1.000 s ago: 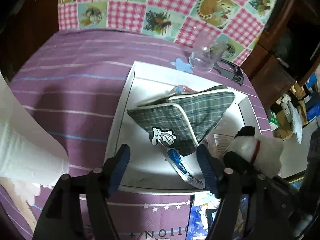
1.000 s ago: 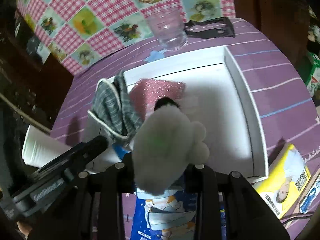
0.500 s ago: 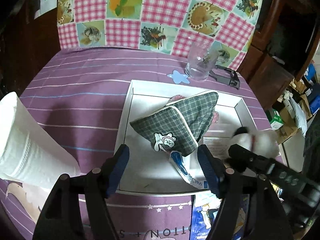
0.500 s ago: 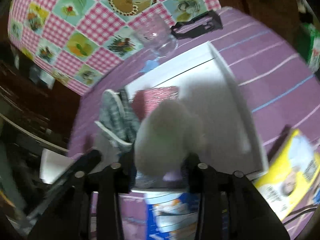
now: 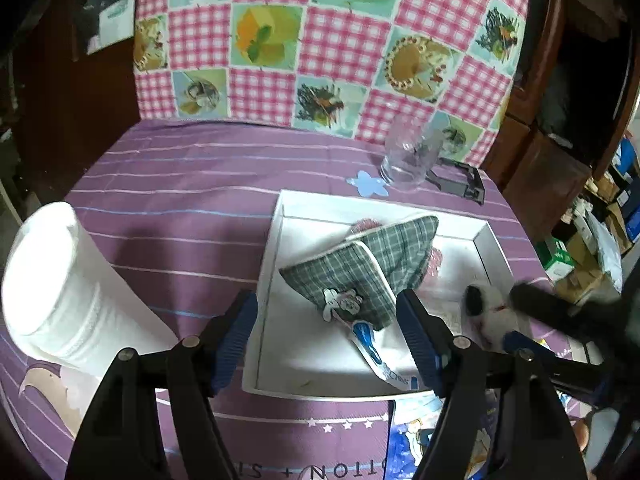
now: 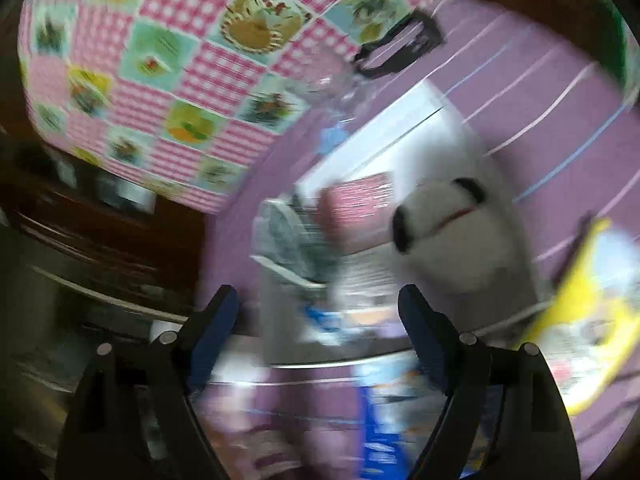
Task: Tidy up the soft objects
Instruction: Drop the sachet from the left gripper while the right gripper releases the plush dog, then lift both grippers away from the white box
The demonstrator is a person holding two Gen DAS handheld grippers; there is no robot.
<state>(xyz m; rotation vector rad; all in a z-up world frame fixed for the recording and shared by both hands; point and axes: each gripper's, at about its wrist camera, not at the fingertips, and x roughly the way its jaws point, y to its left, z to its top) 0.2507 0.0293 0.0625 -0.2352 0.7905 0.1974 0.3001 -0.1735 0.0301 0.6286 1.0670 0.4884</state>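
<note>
The white plush toy (image 6: pixel 452 240), with black ears and a thin red collar, lies in the right part of the white tray (image 5: pixel 266 280), near its right wall. In the right wrist view it sits beyond and right of the right gripper (image 6: pixel 320 320), whose blue-padded fingers (image 6: pixel 212 320) are opening with nothing between them; that view is heavily blurred. In the left wrist view the toy shows as a blurred white and black shape (image 5: pixel 484 312) at the tray's right side, with a dark finger of the right gripper (image 5: pixel 560 316) just beside it.

A green plaid cushion (image 5: pixel 360 272) with white piping leans in the middle of the tray, over something pink and sparkly (image 5: pixel 362 224). A cartoon tag (image 5: pixel 340 302) and a blue-and-white packet (image 5: pixel 372 348) lie at its near edge.

The left gripper (image 5: pixel 326 336) hovers over the tray's near-left corner, fingers (image 5: pixel 240 328) wide apart and holding nothing.

On the purple striped table (image 5: pixel 180 208) stand a white paper roll (image 5: pixel 60 280) at left and a clear glass (image 5: pixel 404 160) behind the tray. A yellow packet (image 6: pixel 580 320) lies right of the tray.
</note>
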